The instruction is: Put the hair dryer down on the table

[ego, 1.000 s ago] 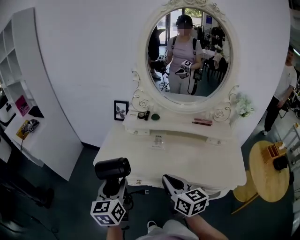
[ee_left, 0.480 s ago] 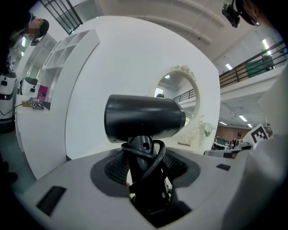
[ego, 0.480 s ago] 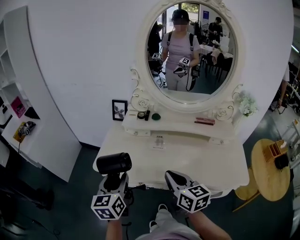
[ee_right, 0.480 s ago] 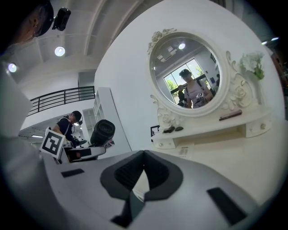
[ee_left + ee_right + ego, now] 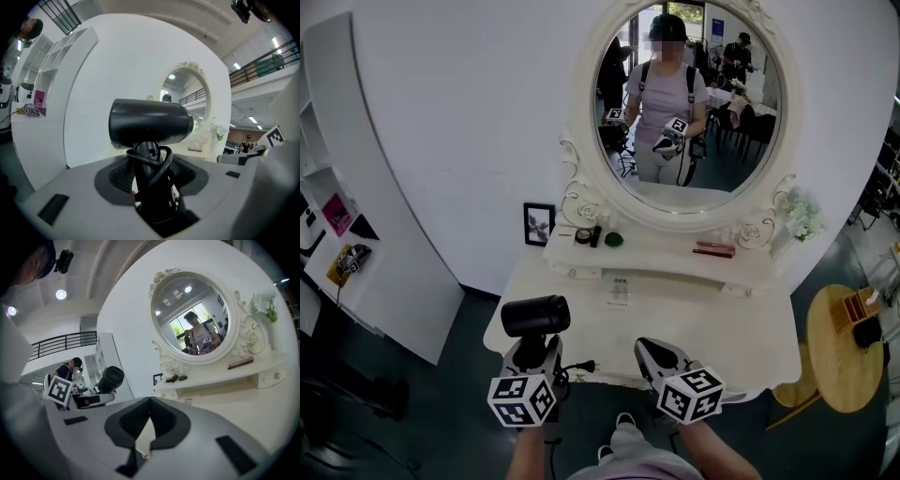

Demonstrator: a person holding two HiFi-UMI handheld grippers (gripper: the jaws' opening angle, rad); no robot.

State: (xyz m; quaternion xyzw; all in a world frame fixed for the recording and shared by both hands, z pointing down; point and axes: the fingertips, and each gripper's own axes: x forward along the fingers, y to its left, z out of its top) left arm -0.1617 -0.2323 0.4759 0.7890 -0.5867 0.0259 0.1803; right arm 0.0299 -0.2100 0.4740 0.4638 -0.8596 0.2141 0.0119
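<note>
Vanity table (image 5: 694,323); left claw (image 5: 535,354) grips dryer (image 5: 534,316).

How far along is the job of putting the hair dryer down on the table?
Done: the hair dryer is picked up, its cord looped round the handle. In hand: the left gripper grips the handle, dryer upright by the table's front left edge, not resting on it. The right gripper is shut and empty. Left: bring it over the tabletop, lay it down, open the fingers.
</note>
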